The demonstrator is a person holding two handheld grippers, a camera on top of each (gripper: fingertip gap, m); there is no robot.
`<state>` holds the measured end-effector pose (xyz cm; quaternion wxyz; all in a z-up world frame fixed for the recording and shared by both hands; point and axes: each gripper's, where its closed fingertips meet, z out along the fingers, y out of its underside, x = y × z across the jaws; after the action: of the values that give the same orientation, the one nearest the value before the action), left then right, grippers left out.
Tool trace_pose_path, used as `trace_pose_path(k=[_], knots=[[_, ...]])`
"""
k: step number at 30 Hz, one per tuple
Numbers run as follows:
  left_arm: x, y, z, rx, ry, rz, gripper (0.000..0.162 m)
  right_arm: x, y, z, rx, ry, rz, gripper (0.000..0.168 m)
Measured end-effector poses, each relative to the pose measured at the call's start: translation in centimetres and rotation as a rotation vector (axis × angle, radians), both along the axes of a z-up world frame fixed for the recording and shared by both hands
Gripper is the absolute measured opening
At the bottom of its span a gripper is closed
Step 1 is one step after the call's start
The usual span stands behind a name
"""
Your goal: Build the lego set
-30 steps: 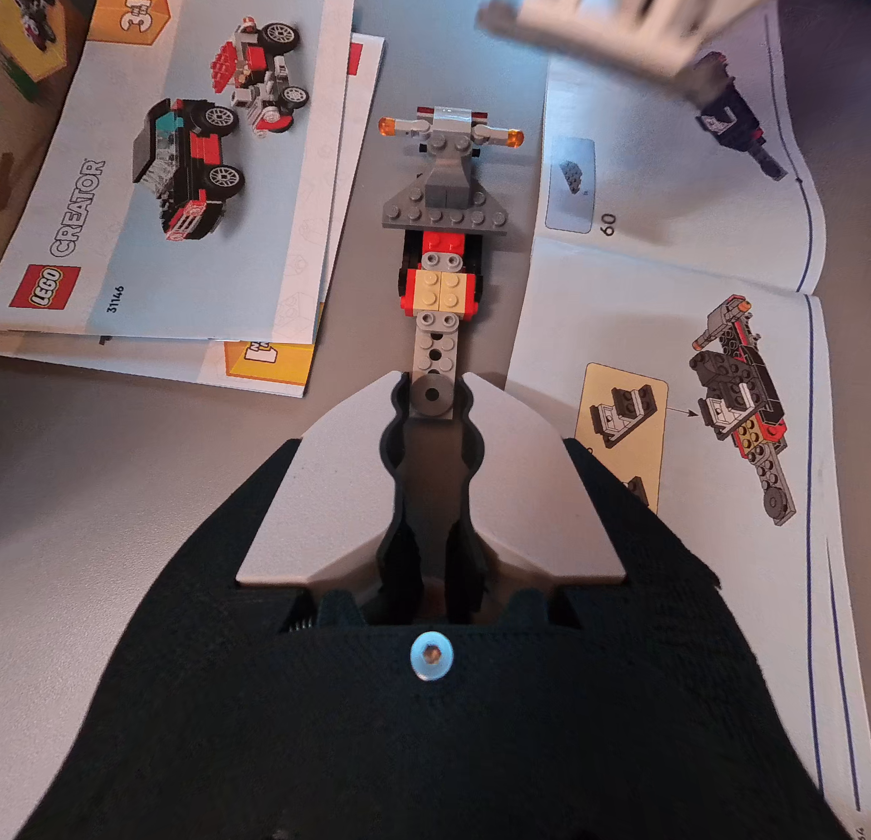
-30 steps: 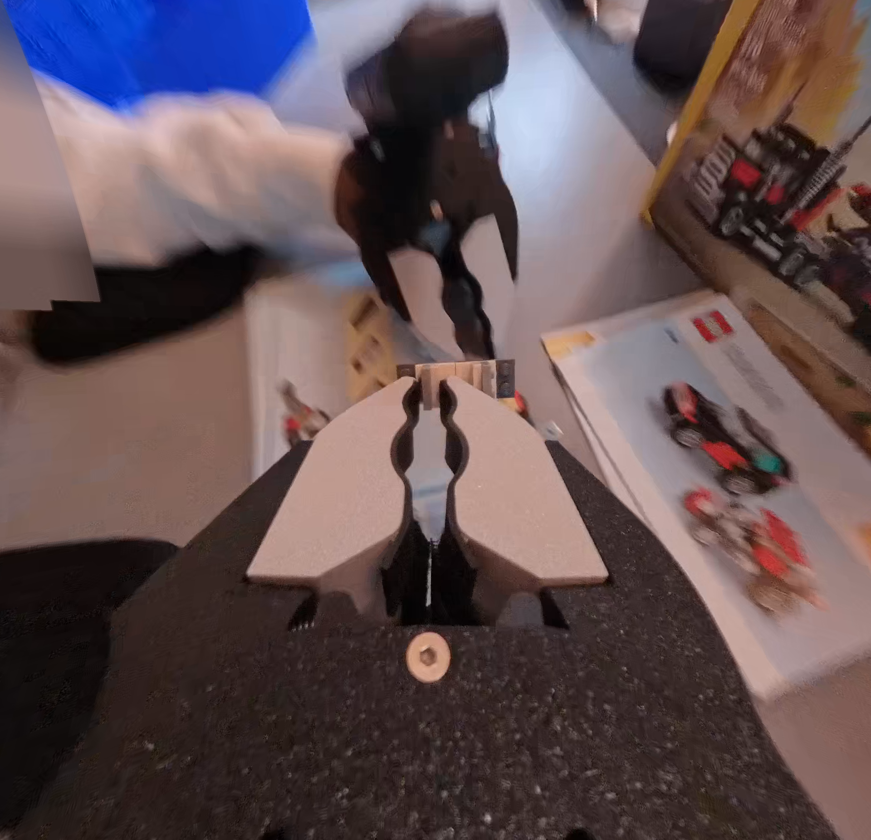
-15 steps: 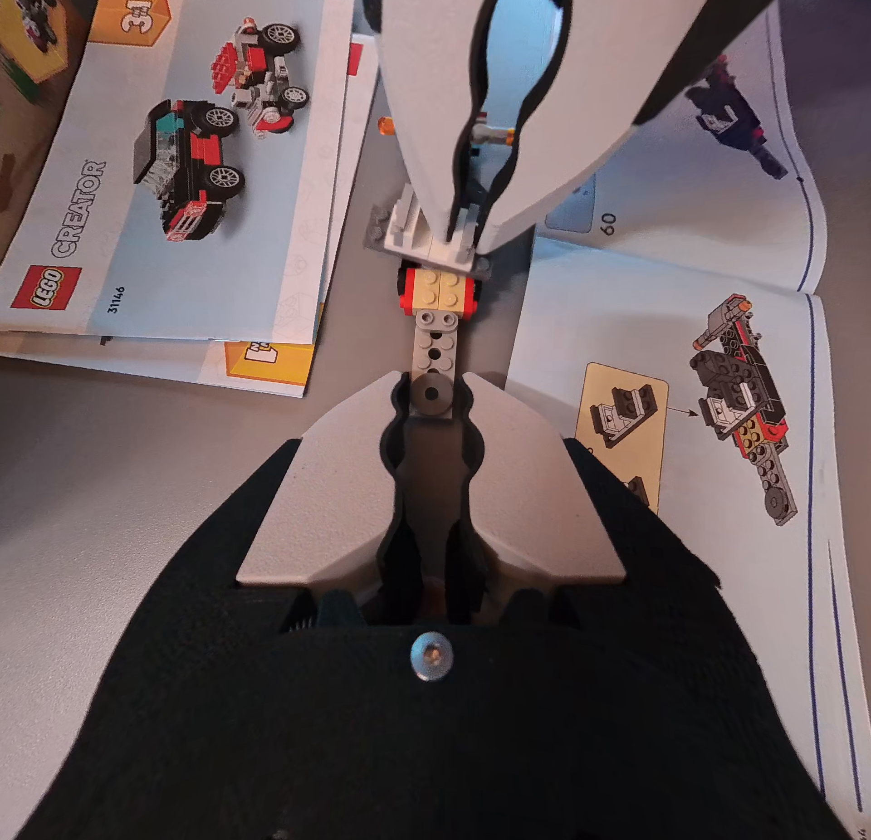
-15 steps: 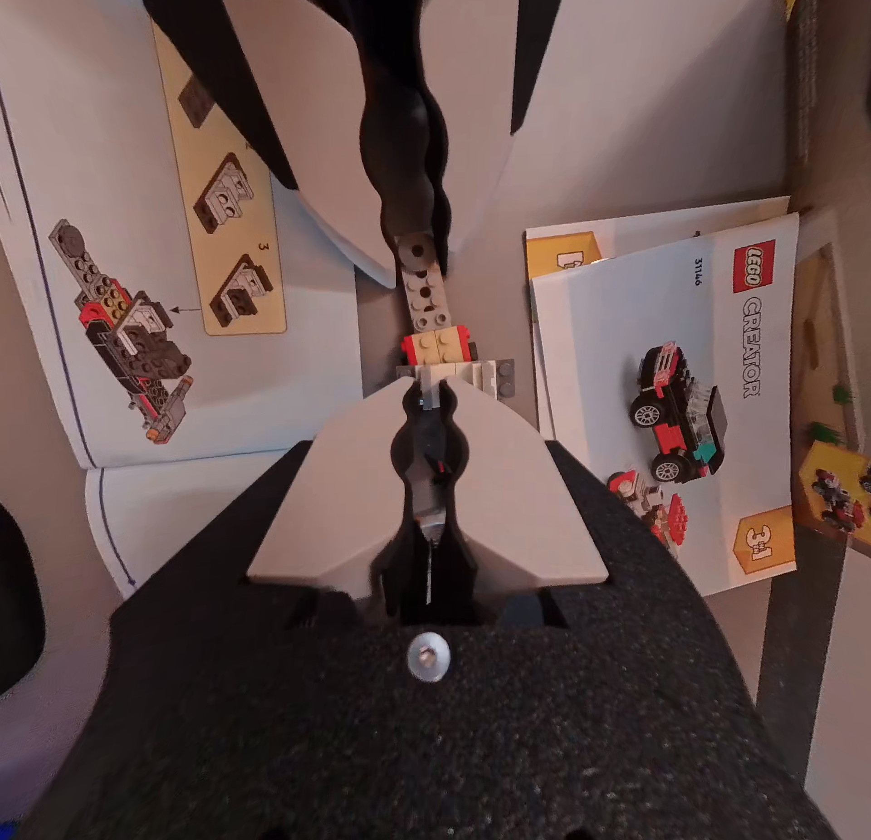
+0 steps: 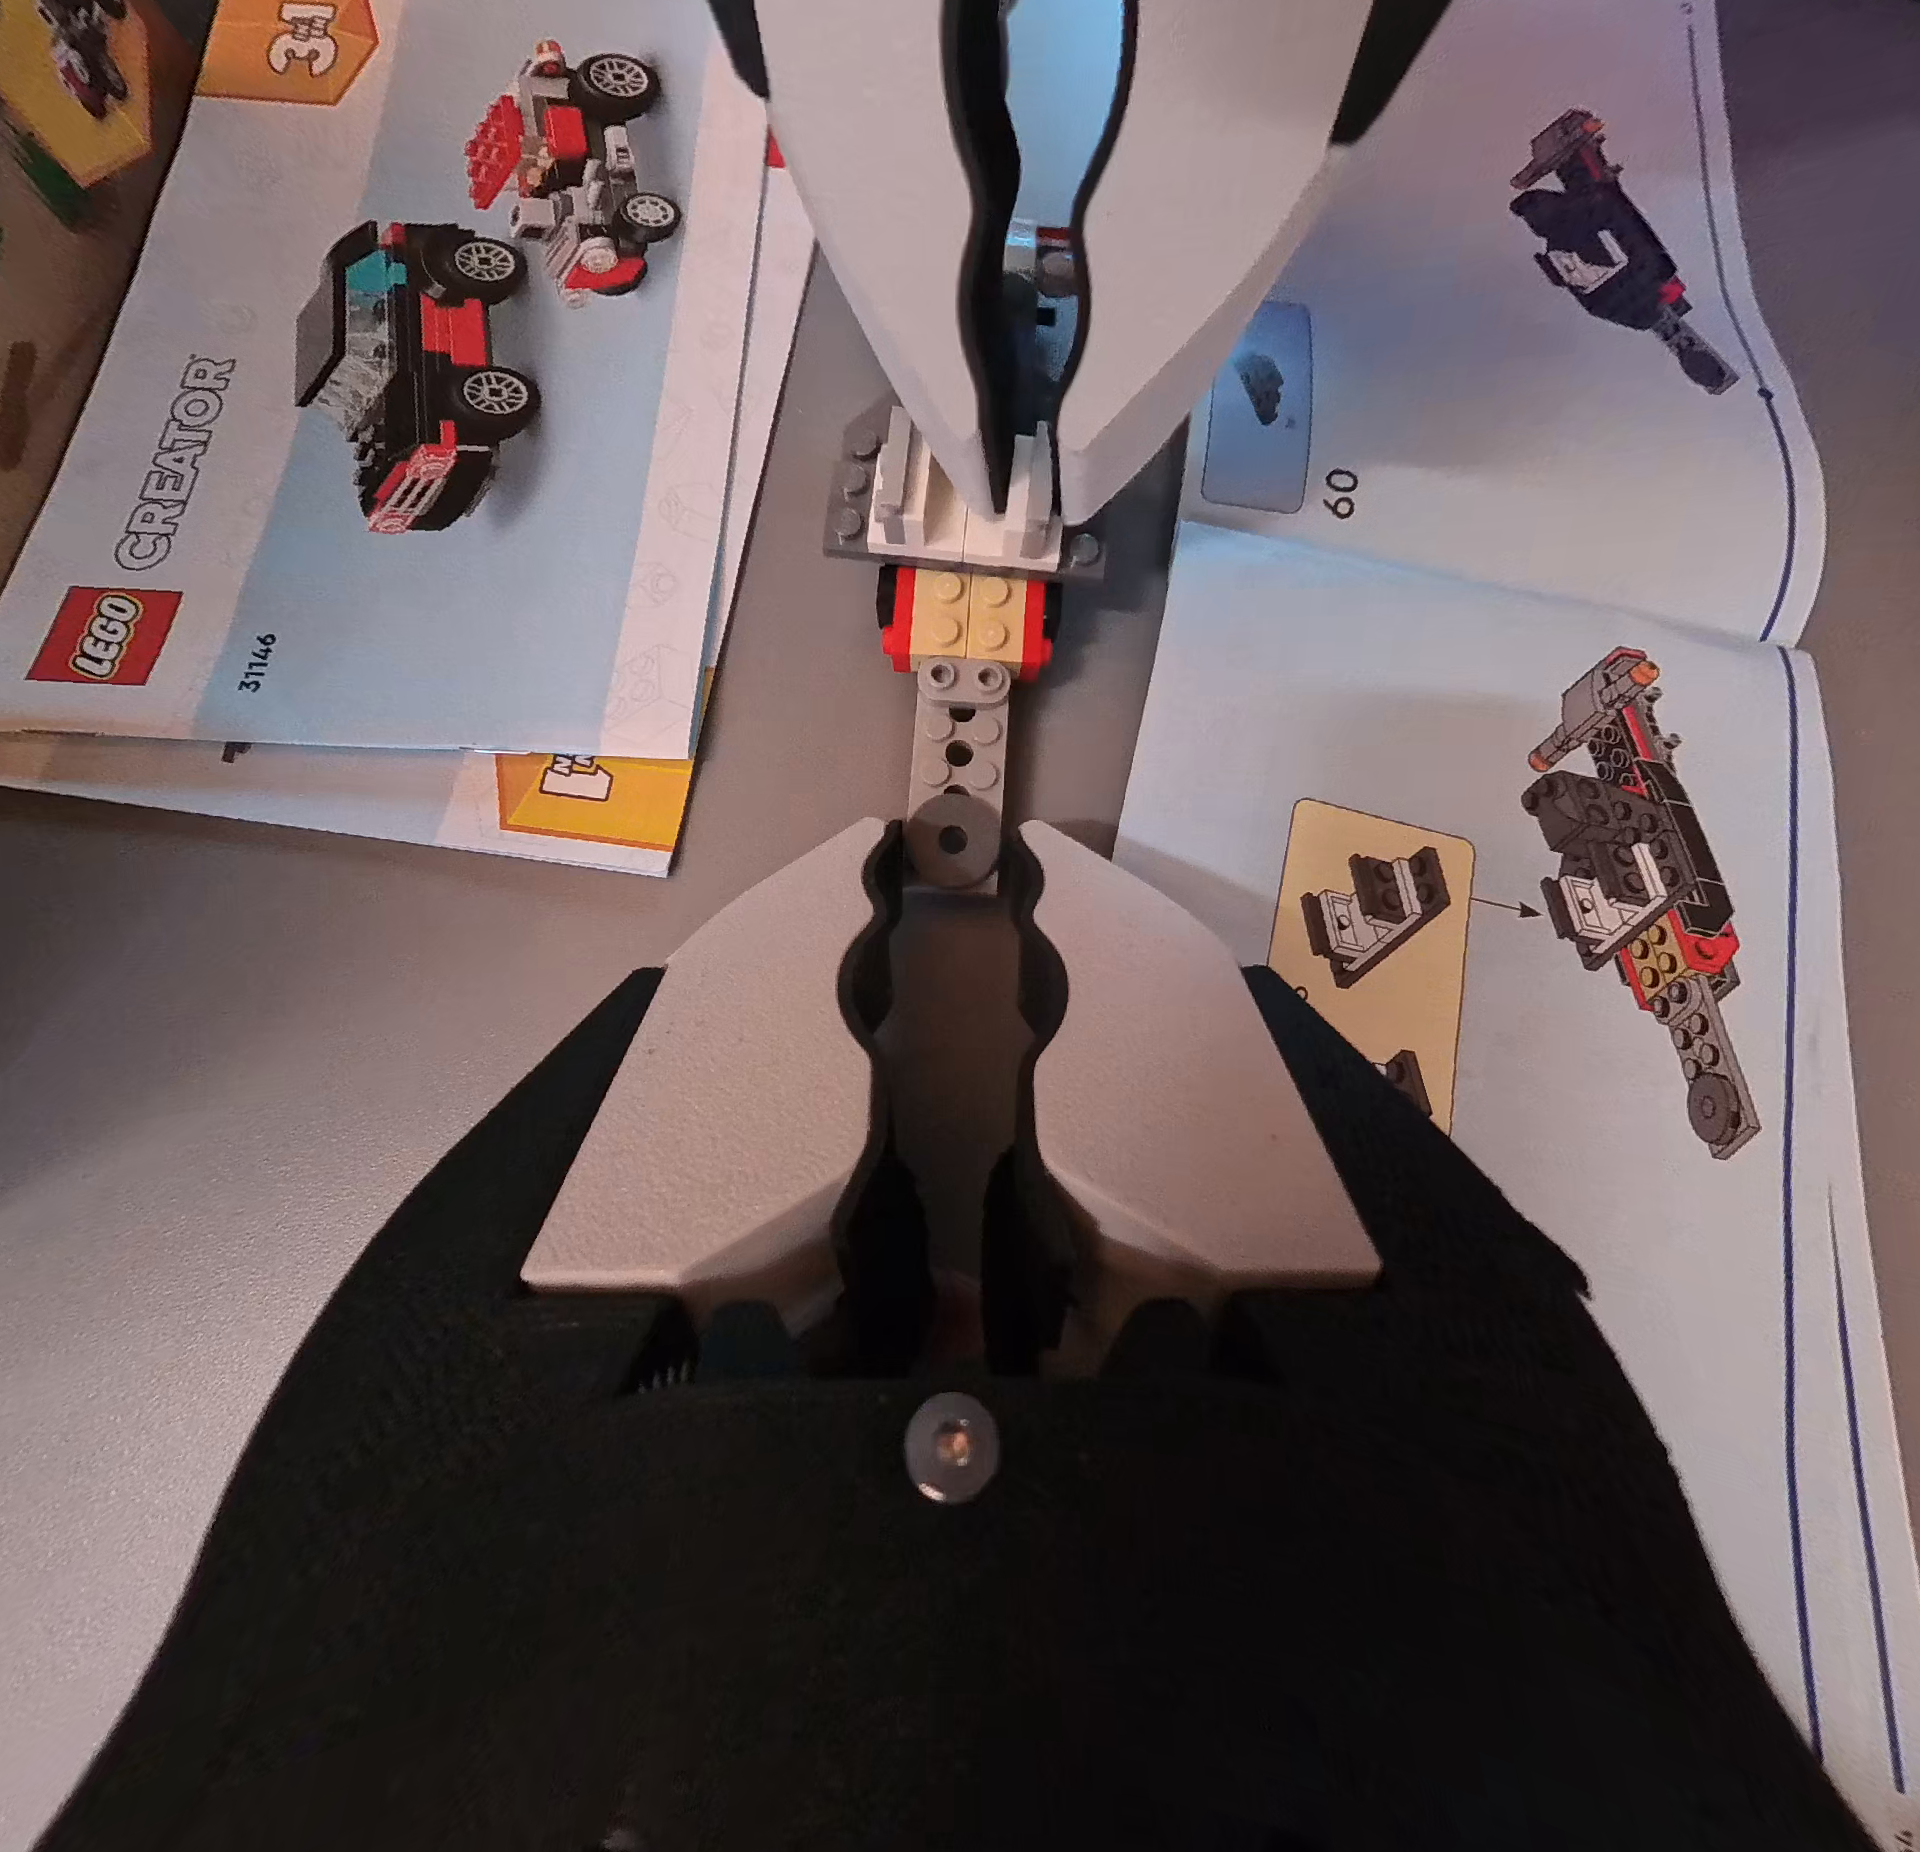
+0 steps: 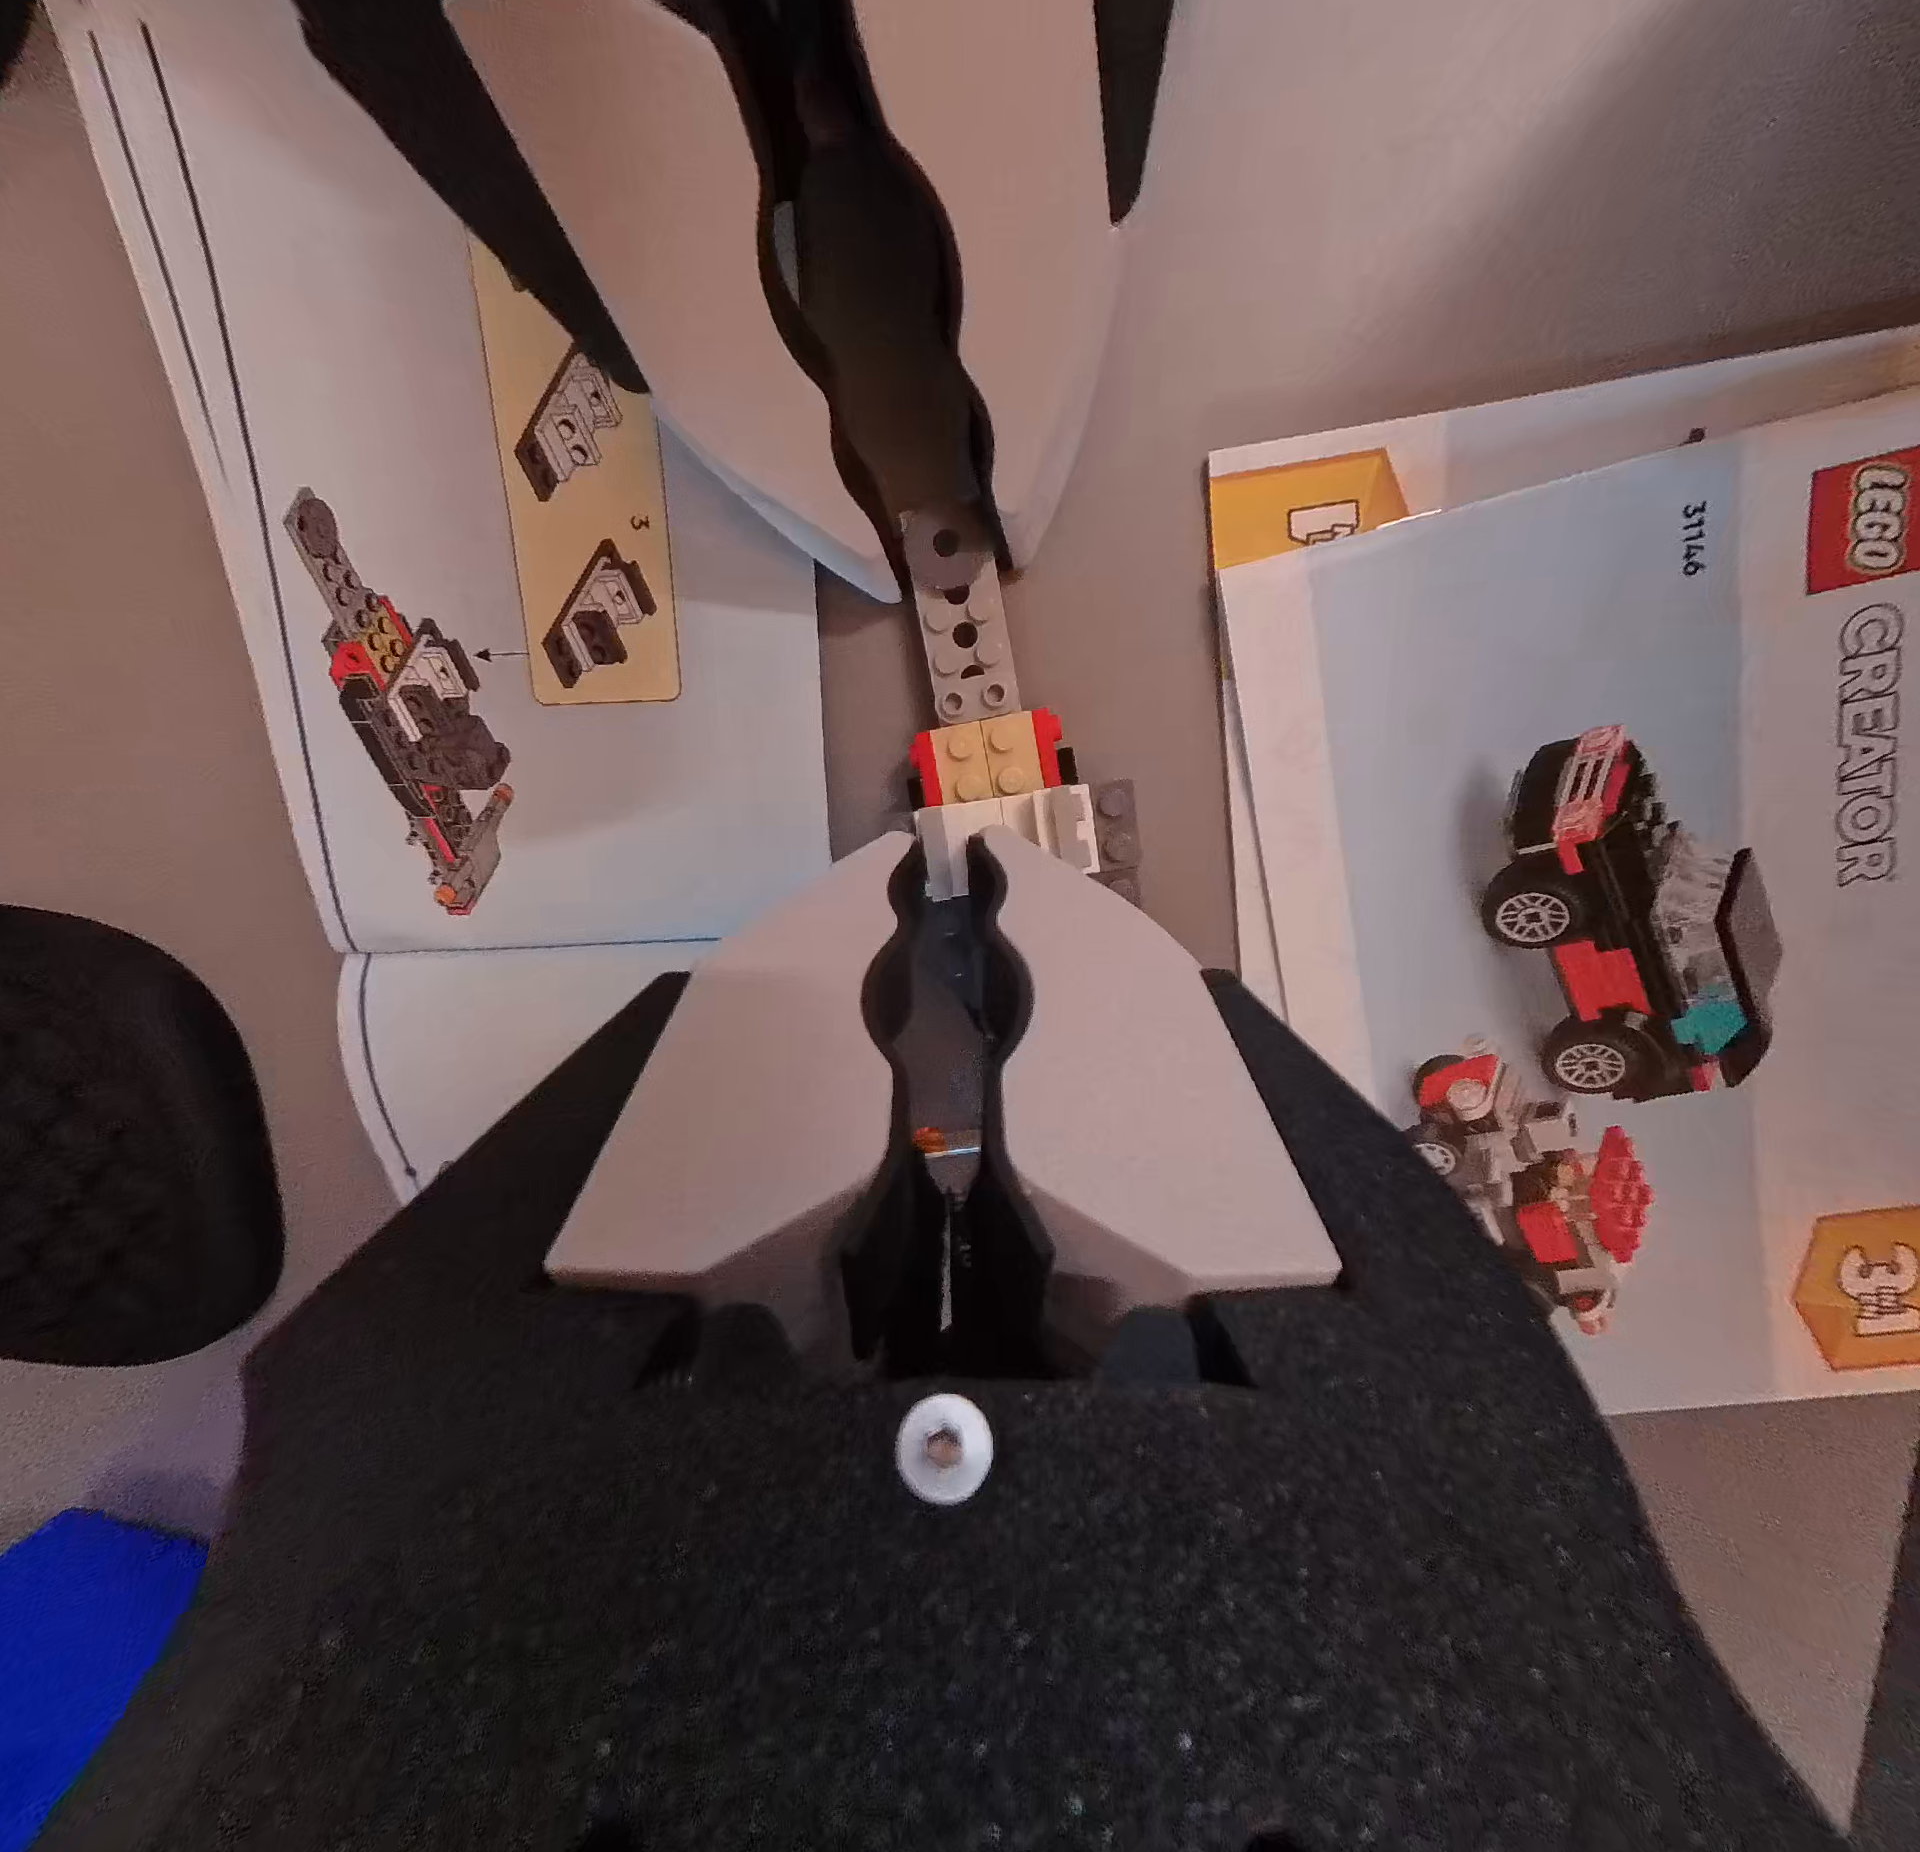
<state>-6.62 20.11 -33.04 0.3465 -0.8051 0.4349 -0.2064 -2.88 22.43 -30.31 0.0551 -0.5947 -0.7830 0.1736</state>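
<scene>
The build is partway along, as I judge it. A long narrow lego model [image 5: 961, 659] lies on the grey table [image 5: 260, 1023] between the two grippers: a light grey studded plate at the near end with a dark round piece on it, a red-and-tan block in the middle, a dark grey wedge plate beyond. The left gripper [image 5: 951, 852] is closed on the round-piece end and steadies the model. The right gripper [image 6: 951, 852] comes from the opposite end, its jaws clamped on a white bracket sub-assembly [image 5: 961, 509] that sits on the dark grey plate just behind the tan studs; whether it is pressed fully home I cannot tell. The open instruction booklet [image 5: 1507, 919] pictures this step (a bracket going onto a much bulkier model), so plenty appears left.

The table is plain and matt. A stack of closed booklets [image 5: 416, 348] with car pictures on the cover lies on the other side of the model, and a yellow box corner [image 5: 62, 57] shows beyond. Little of the room shows; something blue [image 6: 73, 1646] sits at an edge.
</scene>
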Motion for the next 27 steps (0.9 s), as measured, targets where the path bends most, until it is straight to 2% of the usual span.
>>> trace_pose_path(k=[11,21,27], knots=[[0.00,-0.03,0.00,-0.001,-0.001,0.000,0.020,0.24,0.24,-0.06,-0.022,-0.018,0.014,0.008],[-0.01,-0.03,0.01,-0.004,-0.002,0.000,0.020,0.25,0.17,-0.04,-0.083,0.045,-0.103,0.008],[0.02,-0.02,0.00,-0.002,-0.001,0.000,0.019,0.25,0.17,-0.05,-0.057,0.008,-0.120,0.007]])
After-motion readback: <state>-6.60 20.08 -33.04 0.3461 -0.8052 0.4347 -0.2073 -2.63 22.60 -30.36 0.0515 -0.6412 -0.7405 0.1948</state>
